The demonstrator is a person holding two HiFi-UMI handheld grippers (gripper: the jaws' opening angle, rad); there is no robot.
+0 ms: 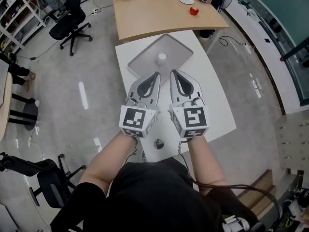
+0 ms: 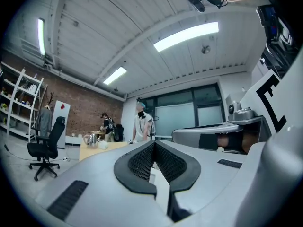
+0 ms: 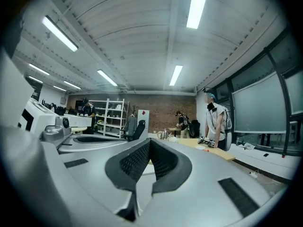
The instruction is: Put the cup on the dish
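Head view: the small white cup (image 1: 161, 58) stands upright on the grey dish (image 1: 142, 65), towards the far end of the white bench (image 1: 215, 110), so the placing looks done. The left claw (image 1: 156, 74) and right claw (image 1: 173, 73) hang side by side on the near side of the dish, both closed on nothing. The risk, to my eye: that cup looks light, and a claw dipping far-ward could clip it and tip it or slide it off the dish. A small dark object (image 1: 158, 143) sits on the bench's near edge, too tiny to name, and the claws cover the dish's near corner. Left gripper view: jaws pressed together and empty, pointing level across the room, with no cup or dish in sight, just the other claw's body to the right. Right gripper view: jaws shut and empty again. A pale sliver shows below the tips, but I can't tell whether it is dish or bench.
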